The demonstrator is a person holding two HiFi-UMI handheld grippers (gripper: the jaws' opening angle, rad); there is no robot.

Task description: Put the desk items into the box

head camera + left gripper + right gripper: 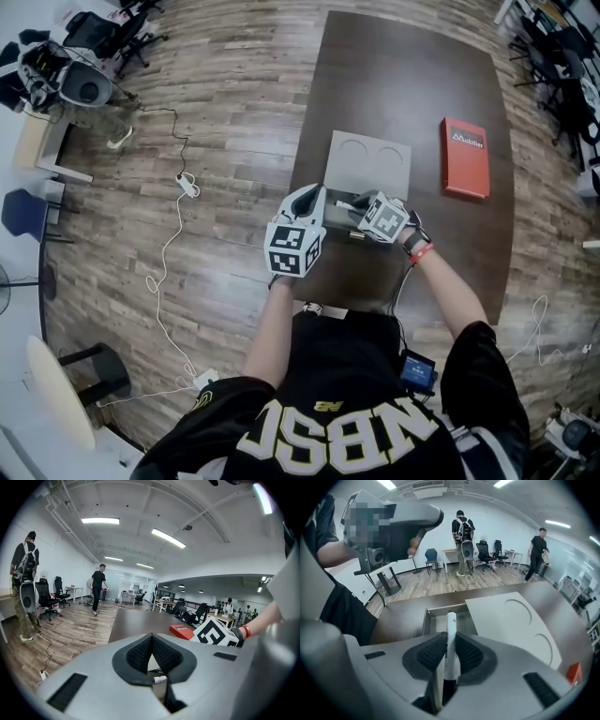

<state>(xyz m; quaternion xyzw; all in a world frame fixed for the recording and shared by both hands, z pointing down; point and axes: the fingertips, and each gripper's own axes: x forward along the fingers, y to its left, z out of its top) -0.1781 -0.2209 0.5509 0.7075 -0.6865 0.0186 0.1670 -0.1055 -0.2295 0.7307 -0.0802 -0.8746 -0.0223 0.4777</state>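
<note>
Dark brown counter (403, 84), seen from above, on a wood-plank floor. A grey box (343, 200) lies near the counter's front edge, its tray open. A flat grey panel (370, 161) with two circular recesses adjoins the tray. A red pack (466, 157) lies well apart, toward the right edge. Left tool (151, 641): pads meeting at the tips, nothing gripped, held just beside the box. Right tool (451, 641): jaws narrow, clamped on a white marker (451, 625) with a dark cap end. The marker points into the open tray, its far end over the compartment.
</note>
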